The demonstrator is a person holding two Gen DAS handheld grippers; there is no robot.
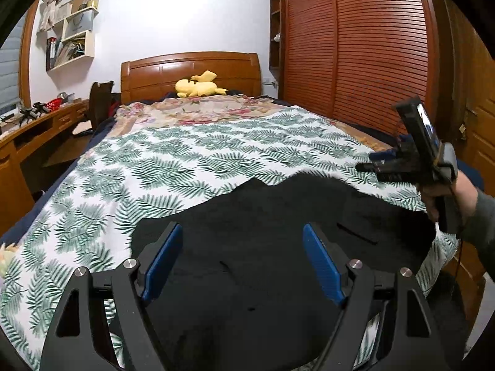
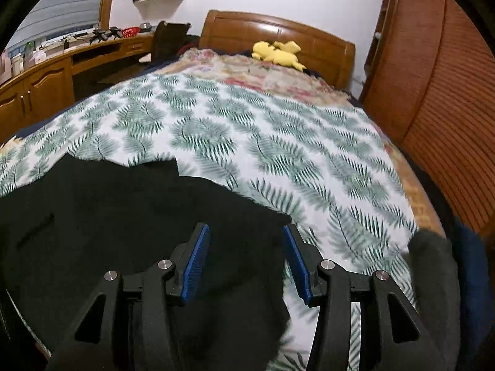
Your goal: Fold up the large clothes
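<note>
A large black garment (image 1: 278,232) lies spread on the near end of the bed, on a white sheet with green fern print (image 1: 185,160). My left gripper (image 1: 241,238) hovers over the garment's middle, jaws wide open and empty. My right gripper (image 2: 246,238) is open and empty over the garment's right edge (image 2: 123,232). The right gripper also shows in the left wrist view (image 1: 371,162), held by a hand at the bed's right side above the garment's far right corner. A dark grey piece of cloth (image 2: 433,278) lies at the bed's right edge.
A yellow plush toy (image 1: 198,88) lies by the wooden headboard (image 1: 191,68) on a floral blanket (image 1: 191,108). A wooden desk (image 1: 40,126) and a chair (image 1: 100,102) stand to the left. A louvred wooden wardrobe (image 1: 371,55) stands to the right.
</note>
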